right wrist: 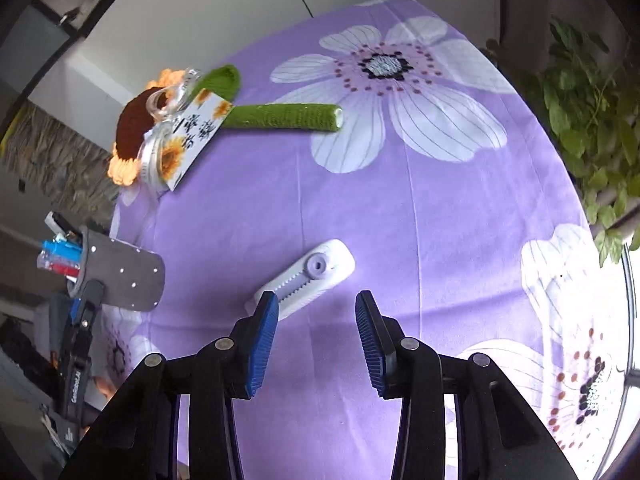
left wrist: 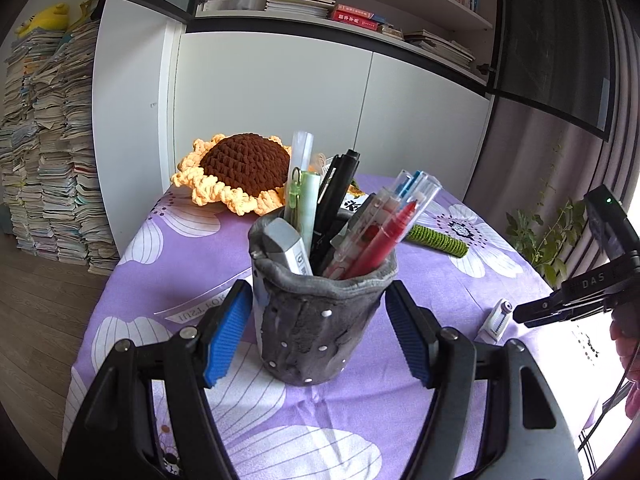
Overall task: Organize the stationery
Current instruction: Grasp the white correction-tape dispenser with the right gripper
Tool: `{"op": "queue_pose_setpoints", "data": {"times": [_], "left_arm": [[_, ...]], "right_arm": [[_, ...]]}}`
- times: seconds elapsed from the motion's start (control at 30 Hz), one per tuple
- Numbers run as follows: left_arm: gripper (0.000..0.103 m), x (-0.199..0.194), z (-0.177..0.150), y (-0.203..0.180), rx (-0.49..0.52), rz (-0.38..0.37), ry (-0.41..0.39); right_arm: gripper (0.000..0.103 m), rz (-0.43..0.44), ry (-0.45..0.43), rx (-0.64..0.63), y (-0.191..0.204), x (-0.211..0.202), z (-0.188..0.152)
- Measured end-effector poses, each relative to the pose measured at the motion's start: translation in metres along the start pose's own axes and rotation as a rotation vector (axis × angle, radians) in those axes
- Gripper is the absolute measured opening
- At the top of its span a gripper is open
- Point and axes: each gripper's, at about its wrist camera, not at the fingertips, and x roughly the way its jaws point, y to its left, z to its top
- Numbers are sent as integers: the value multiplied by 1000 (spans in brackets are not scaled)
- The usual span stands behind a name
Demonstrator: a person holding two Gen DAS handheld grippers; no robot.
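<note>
- While the left gripper (left wrist: 320,336) stands on either side of the grey plush pen holder (left wrist: 320,320), its blue pads (left wrist: 228,332) press the soft wall from both sides, so it has the holder clamped.
- That holder stands upright on the purple flowered tablecloth (left wrist: 360,420), stuffed with stationery: a red pen (left wrist: 380,244), a black marker (left wrist: 336,196), a pale green pen (left wrist: 310,208), a clear tube (left wrist: 302,152) and a grey eraser-like block (left wrist: 286,248).
- Out to the holder's right, a white correction tape (right wrist: 308,276) lies flat on the cloth, well apart from the holder.
- Over the cloth hangs the right gripper (right wrist: 316,336), pointing steeply down, its jaws parted with nothing between them; the left pad (right wrist: 262,344) sits just at the near end of the correction tape, and whether it touches cannot be told.
- In the left wrist view the right gripper shows at the right edge, near the tape, with part of a hand (left wrist: 626,340) behind it.
- Behind the holder a crocheted sunflower (left wrist: 236,172) lies on the cloth, its green stem (right wrist: 284,118) stretched across and a printed card (right wrist: 196,136) resting on it.
- Beyond the table stand white cabinet doors (left wrist: 272,92), bookshelves (left wrist: 360,12), a tall pile of books (left wrist: 44,140) and a leafy plant (right wrist: 592,112).
</note>
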Motion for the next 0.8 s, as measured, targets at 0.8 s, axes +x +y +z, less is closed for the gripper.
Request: {"op": "queue_pose_setpoints", "data": {"times": [0.8], "left_arm": [[69, 0, 0, 0, 1, 0, 0]], "right_arm": [[41, -190, 82, -280, 92, 57, 28]]}}
